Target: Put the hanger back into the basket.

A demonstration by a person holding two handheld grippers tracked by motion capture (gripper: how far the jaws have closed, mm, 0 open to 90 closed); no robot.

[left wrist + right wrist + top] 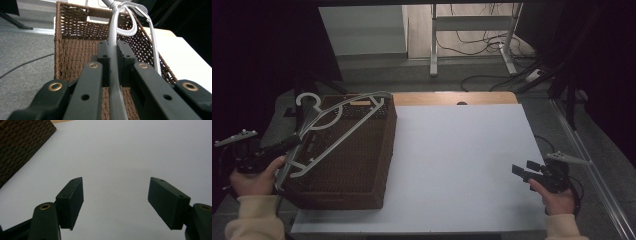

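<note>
A pale grey plastic hanger (pixel 343 136) lies slanted over the open top of a brown woven basket (pixel 362 170) at the table's left, its hook toward the far left corner. My left gripper (pixel 292 141) comes in from the basket's left side and is shut on the hanger's lower end. In the left gripper view the hanger (pixel 113 37) runs straight up between the closed jaws (pixel 113 47), above the basket's inside (pixel 75 50). My right gripper (pixel 523 170) hovers open over the white table top (pixel 462 150) near the right front; nothing lies between its jaws (pixel 115 187).
A corner of the basket (pixel 20 147) sits at the upper left of the right gripper view, well away from the jaws. Beyond the table's wooden far edge (pixel 452 98) stand metal desk legs (pixel 433 45) and loose cables (pixel 482 45) on the floor.
</note>
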